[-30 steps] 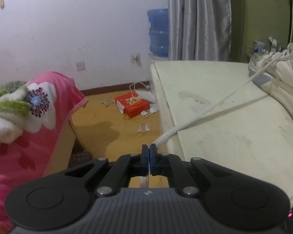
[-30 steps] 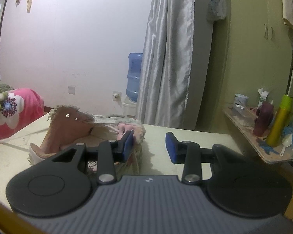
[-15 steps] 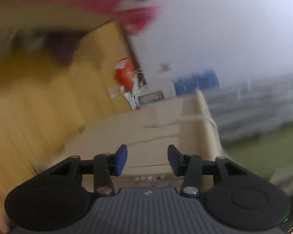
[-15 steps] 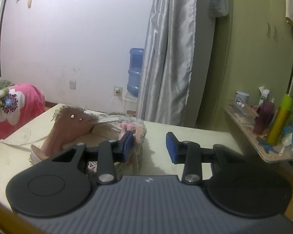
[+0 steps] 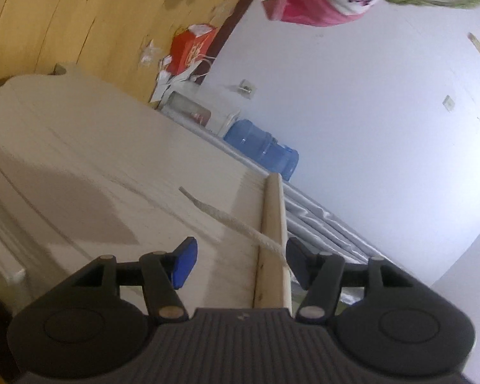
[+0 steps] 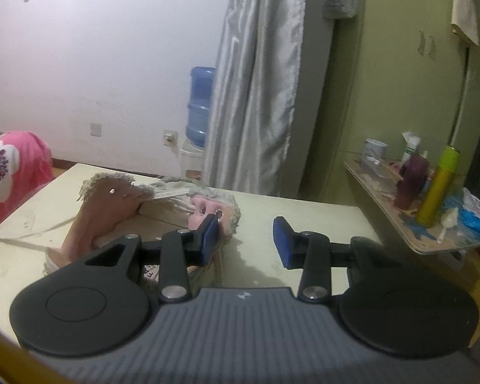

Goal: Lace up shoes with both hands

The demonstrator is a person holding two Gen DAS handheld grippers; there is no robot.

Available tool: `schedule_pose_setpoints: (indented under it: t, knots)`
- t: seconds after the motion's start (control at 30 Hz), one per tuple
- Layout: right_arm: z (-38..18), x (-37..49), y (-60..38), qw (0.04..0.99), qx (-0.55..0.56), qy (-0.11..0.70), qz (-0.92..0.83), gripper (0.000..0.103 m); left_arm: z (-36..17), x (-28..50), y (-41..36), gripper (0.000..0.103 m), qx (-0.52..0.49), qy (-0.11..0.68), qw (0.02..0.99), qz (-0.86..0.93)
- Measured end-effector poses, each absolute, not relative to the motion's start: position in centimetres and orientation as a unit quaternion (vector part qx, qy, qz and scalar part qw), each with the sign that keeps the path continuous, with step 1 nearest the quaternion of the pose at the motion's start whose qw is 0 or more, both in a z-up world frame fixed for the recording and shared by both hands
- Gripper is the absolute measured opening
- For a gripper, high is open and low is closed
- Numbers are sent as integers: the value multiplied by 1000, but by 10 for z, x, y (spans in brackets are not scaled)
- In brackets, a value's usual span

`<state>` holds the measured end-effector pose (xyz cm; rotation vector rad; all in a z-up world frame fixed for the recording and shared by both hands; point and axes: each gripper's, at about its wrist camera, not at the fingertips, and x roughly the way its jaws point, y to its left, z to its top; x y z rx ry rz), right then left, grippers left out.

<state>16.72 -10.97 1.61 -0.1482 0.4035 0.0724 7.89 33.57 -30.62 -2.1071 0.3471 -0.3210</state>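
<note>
In the right wrist view a worn shoe with a pink lining and frayed pale upper lies on the cream table. Its white lace trails slack to the left. My right gripper stands open just right of the shoe, with nothing between its pads. The left wrist view is rolled far over. There the lace end hangs loose over the table edge. My left gripper is opening, and the lace runs past its right finger without either pad pressing on it.
A blue water bottle and a grey curtain stand behind the table. A shelf with several bottles is at the right. A pink flowered blanket lies at the left. A red box sits on the wooden floor.
My left gripper has let go of the lace, rolled far over and dropped beside the table edge. The taut lace now lies slack. The right gripper has barely moved.
</note>
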Motion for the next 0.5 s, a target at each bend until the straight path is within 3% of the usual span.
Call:
schedule_pose_setpoints:
  t: [0.13, 0.27, 0.37, 0.4, 0.43, 0.5]
  knots:
    - [14, 166, -106, 977, -71, 199, 23, 37, -313, 88, 333, 56, -869, 136, 463, -111]
    - [13, 166, -112, 977, -53, 203, 28, 37, -318, 97, 333, 22, -871, 124, 465, -97]
    - [14, 167, -114, 977, -52, 204, 32, 38, -315, 107, 336, 16, -867, 124, 473, -94]
    - [14, 167, -114, 977, -52, 204, 33, 38, -312, 109, 336, 7, -863, 125, 482, -90]
    - [13, 166, -115, 977, -50, 203, 34, 38, -309, 110, 337, 4, -856, 126, 494, -83]
    - [13, 166, -117, 978, -44, 202, 36, 38, -298, 109, 343, 4, -832, 127, 535, -66]
